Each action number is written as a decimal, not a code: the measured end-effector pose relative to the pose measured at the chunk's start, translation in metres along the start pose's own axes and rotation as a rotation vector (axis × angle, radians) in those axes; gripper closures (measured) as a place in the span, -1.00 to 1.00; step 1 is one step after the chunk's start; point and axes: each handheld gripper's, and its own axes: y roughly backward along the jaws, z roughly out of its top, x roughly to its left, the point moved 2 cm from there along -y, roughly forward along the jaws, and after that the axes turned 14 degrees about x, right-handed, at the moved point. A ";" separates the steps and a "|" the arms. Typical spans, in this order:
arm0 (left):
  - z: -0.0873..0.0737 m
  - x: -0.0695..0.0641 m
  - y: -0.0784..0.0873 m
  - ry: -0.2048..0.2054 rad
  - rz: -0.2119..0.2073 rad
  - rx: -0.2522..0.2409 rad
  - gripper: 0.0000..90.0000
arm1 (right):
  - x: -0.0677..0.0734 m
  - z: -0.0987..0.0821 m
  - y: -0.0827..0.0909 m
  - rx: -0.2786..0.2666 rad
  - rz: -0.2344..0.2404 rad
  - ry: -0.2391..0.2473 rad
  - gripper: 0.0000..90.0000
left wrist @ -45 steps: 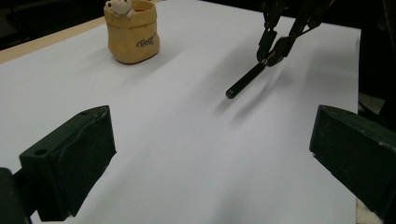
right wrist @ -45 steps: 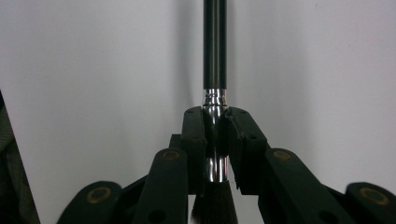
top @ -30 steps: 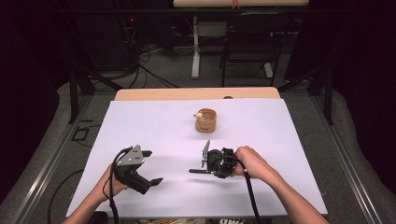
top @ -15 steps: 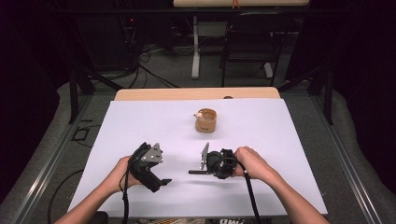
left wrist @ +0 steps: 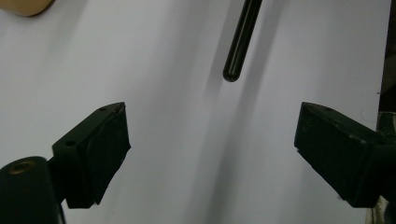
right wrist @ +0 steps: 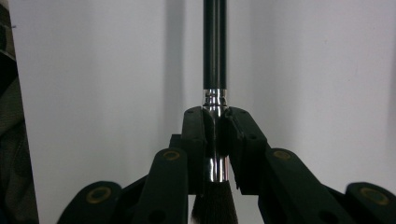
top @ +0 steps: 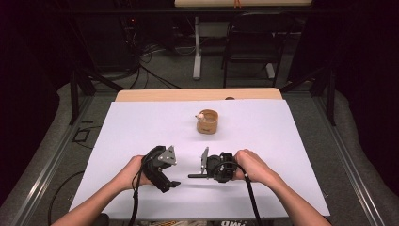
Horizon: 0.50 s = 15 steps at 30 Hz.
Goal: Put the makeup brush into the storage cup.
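My right gripper (top: 206,174) (right wrist: 215,127) is shut on the silver collar of a brush (right wrist: 215,51). The bristles point back toward the hand. Its black handle (top: 195,176) sticks out to the left, low over the white table. My left gripper (top: 170,178) (left wrist: 210,135) sits just left of the handle's tip. Its jaws stand wide and have just been closing a little, with nothing between them. In the left gripper view the handle's rounded end (left wrist: 239,46) lies ahead of the jaws, apart from both pads.
A small tan round cup (top: 208,122) (left wrist: 23,5) with a pale ball at its rim stands in the middle of the white table sheet (top: 291,141). A wooden edge strip (top: 155,95) runs along the far side. Cables trail off the near edge.
The left hand and its gripper have moved right across the table, toward the brush handle's tip. The right hand and the brush have stayed where they were.
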 end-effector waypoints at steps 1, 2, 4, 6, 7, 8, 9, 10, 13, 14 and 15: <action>0.002 0.000 -0.002 -0.007 -0.002 0.008 -0.71 | 0.001 0.000 0.000 0.003 -0.002 -0.004 0.71; 0.004 -0.001 -0.003 -0.014 -0.010 0.017 -0.67 | 0.001 0.000 0.000 0.001 -0.005 0.004 0.71; 0.008 -0.002 -0.006 -0.027 -0.019 0.032 -0.61 | 0.001 0.001 0.000 0.004 -0.007 0.007 0.71; 0.012 -0.003 -0.009 -0.044 -0.032 0.044 -0.50 | 0.002 0.001 0.000 0.007 -0.005 0.014 0.71; 0.014 -0.003 -0.010 -0.051 -0.033 0.046 -0.42 | 0.003 0.001 0.000 0.007 -0.004 0.013 0.71; 0.015 -0.003 -0.011 -0.054 -0.039 0.052 -0.37 | 0.003 0.001 0.000 0.008 -0.004 0.013 0.71; 0.017 -0.003 -0.013 -0.060 -0.051 0.056 -0.33 | 0.003 0.001 0.000 0.009 -0.006 0.015 0.71; 0.019 -0.003 -0.014 -0.059 -0.055 0.061 -0.28 | 0.004 0.002 0.000 0.007 -0.011 0.018 0.71; 0.023 -0.003 -0.018 -0.073 -0.071 0.062 -0.16 | 0.005 0.001 0.001 0.008 -0.017 0.027 0.71; 0.024 -0.004 -0.019 -0.069 -0.075 0.063 -0.11 | 0.005 0.002 0.001 0.000 -0.017 0.027 0.71; 0.025 -0.003 -0.020 -0.072 -0.082 0.059 -0.07 | 0.005 0.002 0.001 -0.001 -0.018 0.029 0.71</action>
